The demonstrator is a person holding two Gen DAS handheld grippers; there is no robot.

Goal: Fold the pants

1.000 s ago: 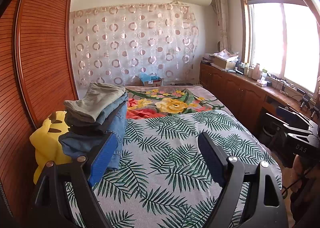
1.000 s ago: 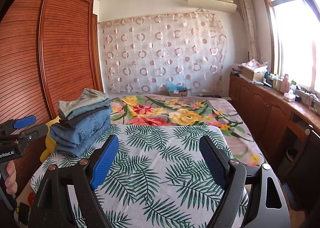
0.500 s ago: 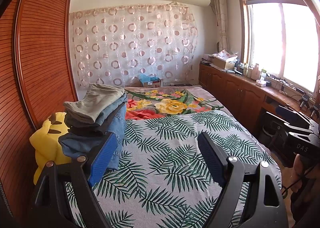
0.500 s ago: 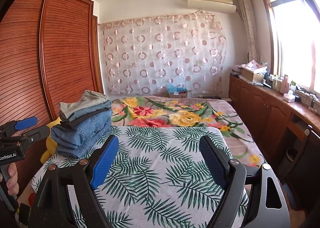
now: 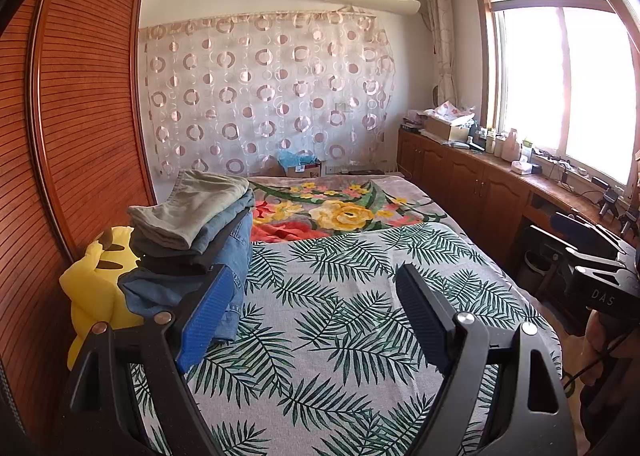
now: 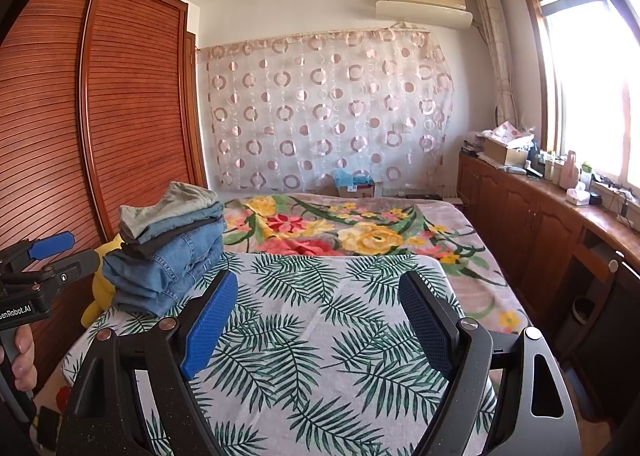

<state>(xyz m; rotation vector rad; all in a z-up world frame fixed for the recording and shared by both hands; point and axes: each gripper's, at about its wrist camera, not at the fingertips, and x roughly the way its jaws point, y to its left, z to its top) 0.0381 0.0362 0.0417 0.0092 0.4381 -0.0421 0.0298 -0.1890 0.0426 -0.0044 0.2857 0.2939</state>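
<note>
Pants sit already folded in a neat stack at the left edge of the bed, touching a yellow plush toy: soft khaki on top, dark cloth between, stiff blue denim below. No unfolded pair shows on the palm-leaf sheet, so the folding looks finished (or a new pair must be fetched). Left gripper and right gripper both hover with blue ribbed pads spread wide, holding nothing.
</note>
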